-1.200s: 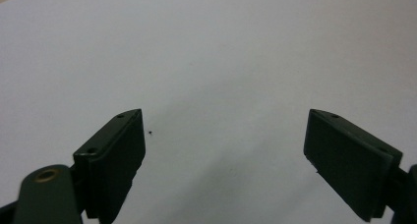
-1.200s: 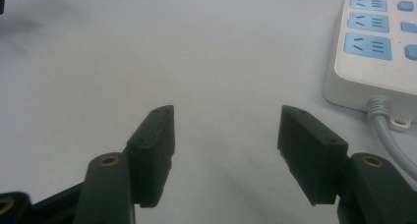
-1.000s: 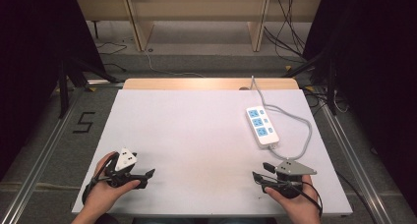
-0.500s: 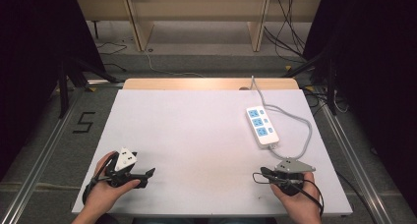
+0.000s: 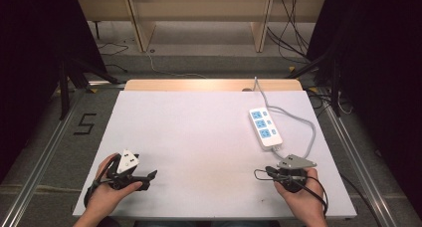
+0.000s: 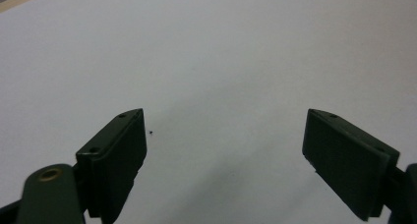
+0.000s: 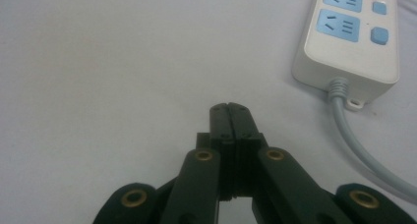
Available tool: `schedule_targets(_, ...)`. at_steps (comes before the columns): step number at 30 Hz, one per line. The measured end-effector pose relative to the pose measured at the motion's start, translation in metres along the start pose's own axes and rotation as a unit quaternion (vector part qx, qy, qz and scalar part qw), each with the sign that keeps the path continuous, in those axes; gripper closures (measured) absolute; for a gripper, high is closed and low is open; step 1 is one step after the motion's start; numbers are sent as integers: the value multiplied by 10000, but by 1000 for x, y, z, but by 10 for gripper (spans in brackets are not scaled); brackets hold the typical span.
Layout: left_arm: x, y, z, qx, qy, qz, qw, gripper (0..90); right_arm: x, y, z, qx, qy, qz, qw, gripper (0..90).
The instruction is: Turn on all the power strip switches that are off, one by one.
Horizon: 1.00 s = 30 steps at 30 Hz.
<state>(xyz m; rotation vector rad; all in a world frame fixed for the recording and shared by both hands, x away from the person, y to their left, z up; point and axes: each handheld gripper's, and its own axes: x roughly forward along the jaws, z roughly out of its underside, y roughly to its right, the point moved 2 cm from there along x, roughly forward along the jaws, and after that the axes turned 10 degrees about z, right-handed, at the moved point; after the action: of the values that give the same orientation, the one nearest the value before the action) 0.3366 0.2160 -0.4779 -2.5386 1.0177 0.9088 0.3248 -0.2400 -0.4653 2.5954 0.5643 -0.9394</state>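
white power strip point(image 7: 353, 35) just beyond the empty, closed right gripper point(image 7: 229, 107); left gripper point(image 6: 223, 150) wide open

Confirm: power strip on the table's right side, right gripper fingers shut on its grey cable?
Not quite. The right gripper is shut, but on nothing: the right gripper view shows its fingers pressed together, apart from the grey cable. The power strip does lie on the table's right side.
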Motion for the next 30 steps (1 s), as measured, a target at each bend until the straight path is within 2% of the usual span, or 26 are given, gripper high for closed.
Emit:
schedule_targets(13, 0, 0, 0, -5, -1, -31, 10000, 167, 0, 12, -13, 48, -103, 131, 9998, 900)
schedule_targets(23, 0, 0, 0, 15, 1, -60, 10000, 169, 4, 14, -24, 31, -231, 143, 9996, 900)
schedule_targets(30, 0, 0, 0, -2, 8, -106, 9999, 169, 5, 17, -27, 113, -341, 144, 9993, 900)
